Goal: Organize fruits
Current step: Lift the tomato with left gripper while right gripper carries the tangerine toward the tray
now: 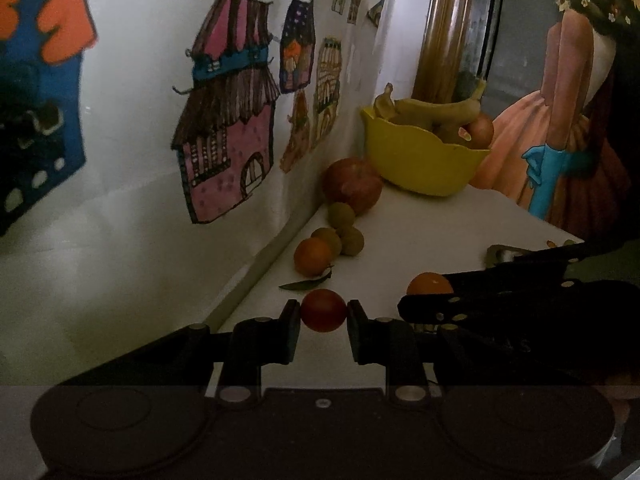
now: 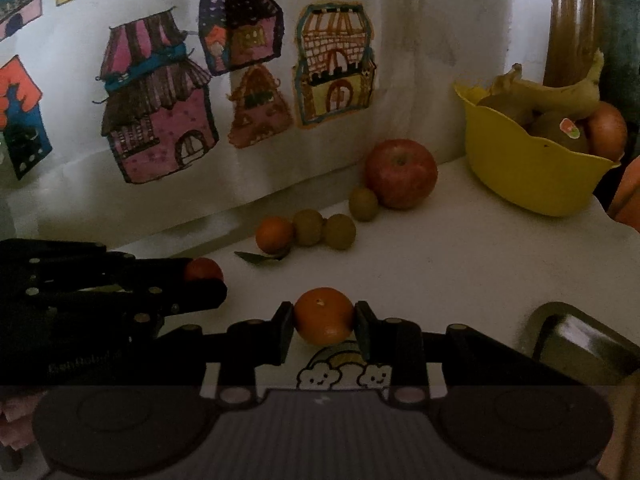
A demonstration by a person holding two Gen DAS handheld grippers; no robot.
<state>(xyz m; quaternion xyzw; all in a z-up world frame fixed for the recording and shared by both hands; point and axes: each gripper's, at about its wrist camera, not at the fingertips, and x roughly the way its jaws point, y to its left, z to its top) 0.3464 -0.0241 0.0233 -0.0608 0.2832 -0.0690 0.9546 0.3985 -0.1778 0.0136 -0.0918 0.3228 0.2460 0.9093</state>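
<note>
White table (image 2: 460,264) against drawing-covered wall; left gripper (image 1: 323,312) clamped on red fruit (image 1: 323,310), right gripper (image 2: 323,316) on orange (image 2: 323,315); risk: round fruit slipping before yellow bowl (image 2: 520,172).

Place: a home
Evidence: children's house drawings (image 2: 160,96) on the wall, yellow fruit bowl (image 2: 532,176) on a white tabletop (image 2: 460,264)
</note>
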